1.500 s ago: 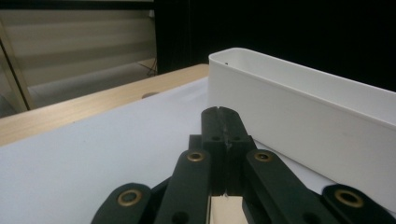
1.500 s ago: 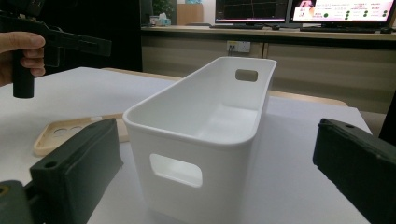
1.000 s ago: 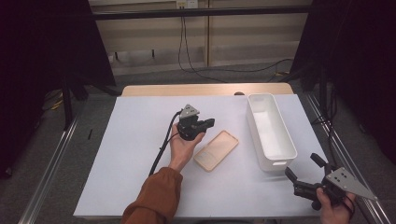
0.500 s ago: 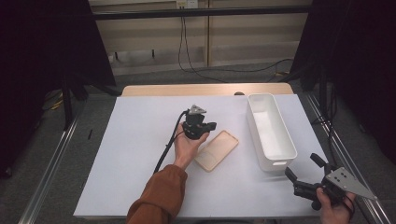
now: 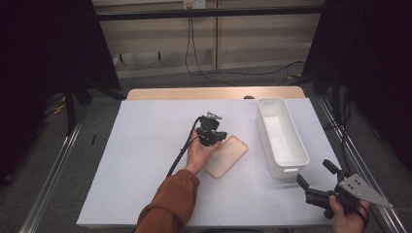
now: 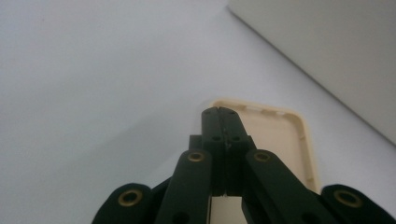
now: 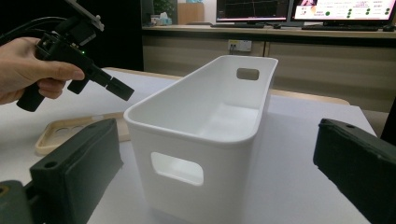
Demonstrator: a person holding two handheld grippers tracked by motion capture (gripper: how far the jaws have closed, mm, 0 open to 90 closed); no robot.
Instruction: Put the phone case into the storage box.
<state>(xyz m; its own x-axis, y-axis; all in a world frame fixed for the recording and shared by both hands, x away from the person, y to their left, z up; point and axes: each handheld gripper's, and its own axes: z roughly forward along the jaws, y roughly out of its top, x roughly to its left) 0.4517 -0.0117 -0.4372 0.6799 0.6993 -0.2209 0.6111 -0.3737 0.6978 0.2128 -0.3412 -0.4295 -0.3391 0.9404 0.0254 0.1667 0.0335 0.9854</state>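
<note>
Currently left gripper (image 5: 217, 137) is fully closed, empty, over the phone case (image 5: 227, 156) beside the bin (image 5: 282, 133); descending closed would just shove it away.

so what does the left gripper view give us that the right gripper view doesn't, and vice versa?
Left gripper view alone: the left gripper's jaws pressed together with nothing between them, tips over the near end of the beige phone case, whose raised rim is clear.

Right gripper view alone: the right gripper's jaws wide apart, framing the white bin with its handle cutouts and bare inside; the left gripper seen from the side in the hand; monitors behind.

Both: the phone case, the bin's wall, the white table.
</note>
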